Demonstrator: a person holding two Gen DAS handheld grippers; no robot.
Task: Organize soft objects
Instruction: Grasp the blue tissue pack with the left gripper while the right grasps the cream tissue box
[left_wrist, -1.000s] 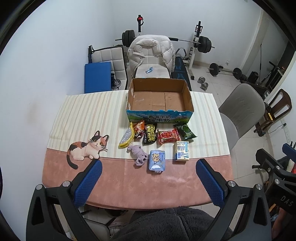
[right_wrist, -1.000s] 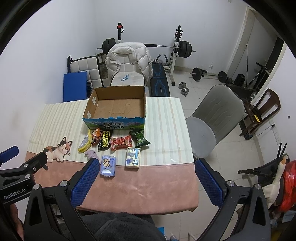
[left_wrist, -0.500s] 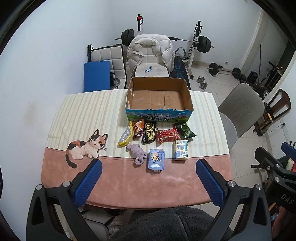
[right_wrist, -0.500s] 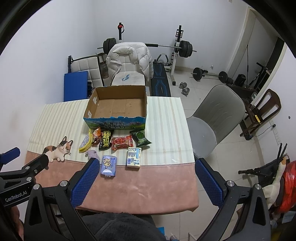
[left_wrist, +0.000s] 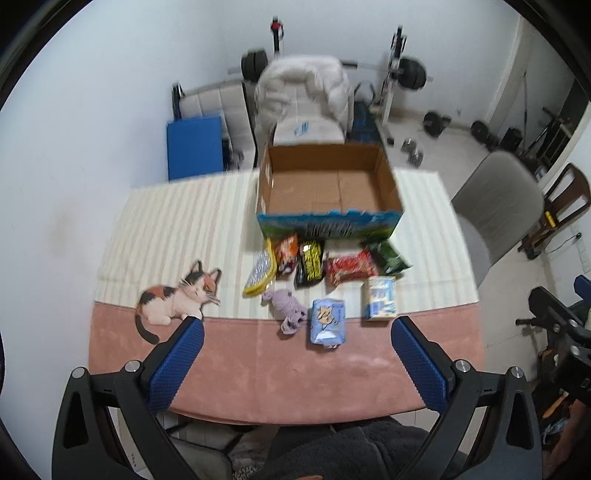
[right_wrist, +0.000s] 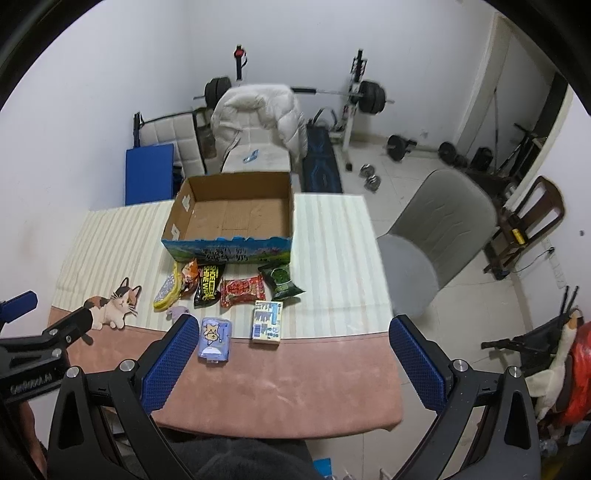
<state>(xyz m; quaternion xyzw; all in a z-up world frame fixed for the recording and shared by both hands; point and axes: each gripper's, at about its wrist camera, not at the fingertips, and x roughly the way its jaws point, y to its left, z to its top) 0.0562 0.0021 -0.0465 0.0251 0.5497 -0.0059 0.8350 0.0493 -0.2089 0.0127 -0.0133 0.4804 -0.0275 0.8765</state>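
Note:
An open, empty cardboard box (left_wrist: 327, 184) stands at the far middle of the table; it also shows in the right wrist view (right_wrist: 232, 214). In front of it lie several soft items: a yellow-edged silver pouch (left_wrist: 261, 271), an orange snack bag (left_wrist: 286, 251), a black bag (left_wrist: 310, 264), a red packet (left_wrist: 351, 269), a green bag (left_wrist: 388, 254), a purple knitted toy (left_wrist: 286, 308), a blue tissue pack (left_wrist: 328, 321) and a blue-white tissue box (left_wrist: 380, 297). My left gripper (left_wrist: 295, 365) is open and empty above the table's near edge. My right gripper (right_wrist: 291, 363) is open and empty, above the near edge.
A cat picture (left_wrist: 177, 295) is printed on the tablecloth at the left. A grey chair (right_wrist: 436, 236) stands right of the table. A chair with a white jacket (left_wrist: 303, 96) and weight equipment (right_wrist: 365, 99) stand behind the table. The left gripper's body (right_wrist: 40, 343) shows at the right wrist view's left edge.
Both grippers have drifted a little closer to the table and forward. The objects have not moved. Both grippers stay open.

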